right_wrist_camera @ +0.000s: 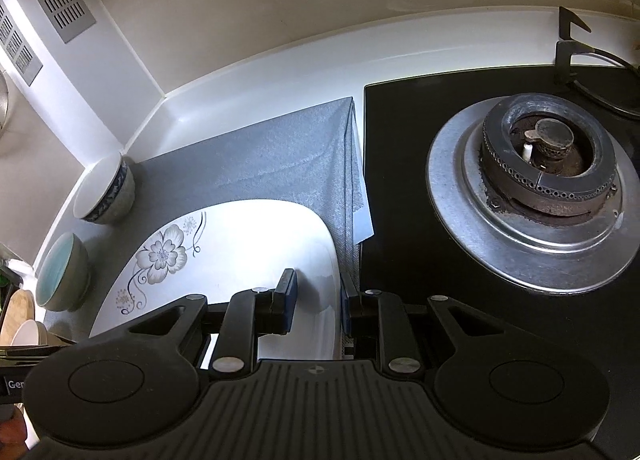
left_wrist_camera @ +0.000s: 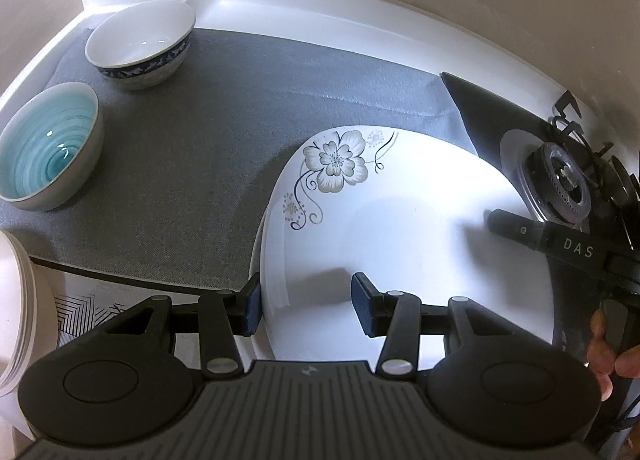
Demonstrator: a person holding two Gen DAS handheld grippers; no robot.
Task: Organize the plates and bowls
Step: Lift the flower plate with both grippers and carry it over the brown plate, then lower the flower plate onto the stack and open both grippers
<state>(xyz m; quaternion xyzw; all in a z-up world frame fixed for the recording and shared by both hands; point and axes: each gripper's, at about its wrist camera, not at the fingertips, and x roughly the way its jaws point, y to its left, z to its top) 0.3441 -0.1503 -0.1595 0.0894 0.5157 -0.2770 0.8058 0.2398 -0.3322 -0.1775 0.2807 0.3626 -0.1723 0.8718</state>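
Left wrist view: left gripper (left_wrist_camera: 308,310) at lower centre, jaws fairly wide, straddling the left rim of the plate (left_wrist_camera: 400,227), one pad outside the rim, one over the plate's face; whether the pads touch cannot be told
Right wrist view: right gripper (right_wrist_camera: 318,302) at lower centre, jaws narrower, set around the plate's (right_wrist_camera: 240,244) right rim; contact looks likely but a firm grip cannot be told
Plate: floral, lying on the grey mat (left_wrist_camera: 224,107), centre of both views, beside the hob (right_wrist_camera: 520,187)
Bowls: teal bowl (left_wrist_camera: 48,147) at left, blue-patterned bowl (left_wrist_camera: 140,43) at upper left, both on the mat, well apart from the plate
Step in hand: probably seizing the plate two-handed by opposite rims
Next move: likely both jaws must close firmly and lift together, keeping the plate level
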